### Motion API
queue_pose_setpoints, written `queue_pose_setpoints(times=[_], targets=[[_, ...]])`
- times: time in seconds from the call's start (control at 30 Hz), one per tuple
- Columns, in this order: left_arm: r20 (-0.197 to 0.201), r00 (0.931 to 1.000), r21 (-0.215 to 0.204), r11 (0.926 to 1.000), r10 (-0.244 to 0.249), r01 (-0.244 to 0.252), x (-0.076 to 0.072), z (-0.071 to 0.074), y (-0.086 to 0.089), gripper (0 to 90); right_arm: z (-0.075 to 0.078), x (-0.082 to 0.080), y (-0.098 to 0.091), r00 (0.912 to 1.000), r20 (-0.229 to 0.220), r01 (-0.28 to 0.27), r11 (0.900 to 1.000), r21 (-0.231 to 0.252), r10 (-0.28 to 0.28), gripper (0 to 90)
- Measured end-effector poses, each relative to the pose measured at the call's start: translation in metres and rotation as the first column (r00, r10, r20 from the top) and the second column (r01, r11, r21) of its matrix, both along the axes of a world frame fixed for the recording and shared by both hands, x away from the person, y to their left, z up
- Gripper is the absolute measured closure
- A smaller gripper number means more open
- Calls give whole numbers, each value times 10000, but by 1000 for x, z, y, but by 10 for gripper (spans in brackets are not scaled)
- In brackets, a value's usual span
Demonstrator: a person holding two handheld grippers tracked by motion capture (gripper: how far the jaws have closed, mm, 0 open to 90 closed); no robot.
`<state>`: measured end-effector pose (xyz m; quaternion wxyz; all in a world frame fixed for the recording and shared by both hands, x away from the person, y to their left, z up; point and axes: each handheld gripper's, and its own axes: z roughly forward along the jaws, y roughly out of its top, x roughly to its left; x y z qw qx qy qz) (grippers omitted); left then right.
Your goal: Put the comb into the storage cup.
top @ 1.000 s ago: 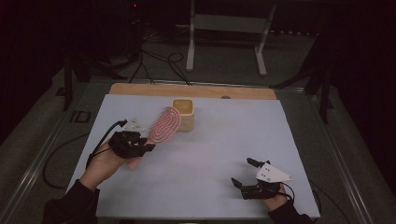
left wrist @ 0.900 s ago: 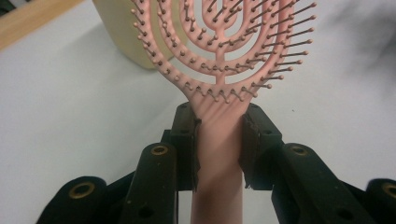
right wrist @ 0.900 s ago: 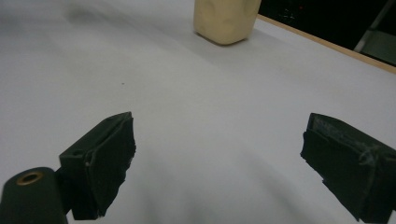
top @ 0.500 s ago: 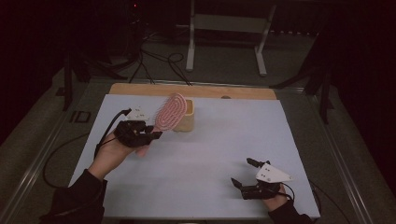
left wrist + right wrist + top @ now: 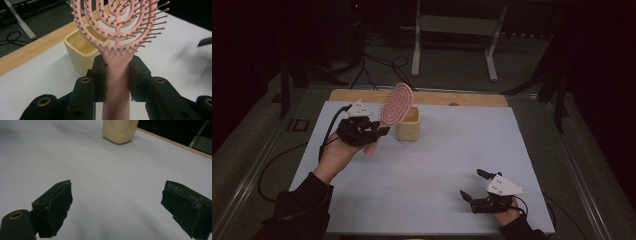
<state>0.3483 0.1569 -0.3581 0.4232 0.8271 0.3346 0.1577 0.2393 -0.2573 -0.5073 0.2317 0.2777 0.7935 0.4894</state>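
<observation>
A pink hairbrush is held above the table, head up and tilted toward the far side. My left gripper is shut on its handle, just below the bristled head. The jaws press both sides of the handle. Right behind the brush stands a cream square cup, open at the top. My right gripper rests low near the table's front right, open, with only bare table between its pads. The cup stands far ahead of it.
The white table top has a wooden strip along its far edge. A cable trails from my left gripper toward the left. Behind the table a white metal stand and floor cables sit in the dark.
My left gripper has lifted the hairbrush and carried it toward the far side, so its head now stands higher beside the cup. The right gripper has stayed in place.
</observation>
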Motion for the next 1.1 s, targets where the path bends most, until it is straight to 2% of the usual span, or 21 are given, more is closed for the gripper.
queue_pose_setpoints(times=[0.17,0.63,0.73,0.93,1.1], targets=[[249,9997,-15,10000,32,-32,6,7,-5,699,-1,1,0,10000,-23,0,10000,26,1,94],[873,9958,-803,9965,282,-212,27,21,-23,699,0,0,-1,10000,6,23,10000,86,-23,94],[898,9954,-963,9950,336,-249,31,24,-25,699,0,1,-1,10000,1,23,10000,37,-23,94],[1254,9906,-996,9941,554,-430,40,30,-35,699,0,0,-1,10000,15,-12,10000,79,12,94],[1586,9843,-1328,9895,773,-563,46,34,-42,699,0,0,-1,10000,3,-3,9999,109,3,94]])
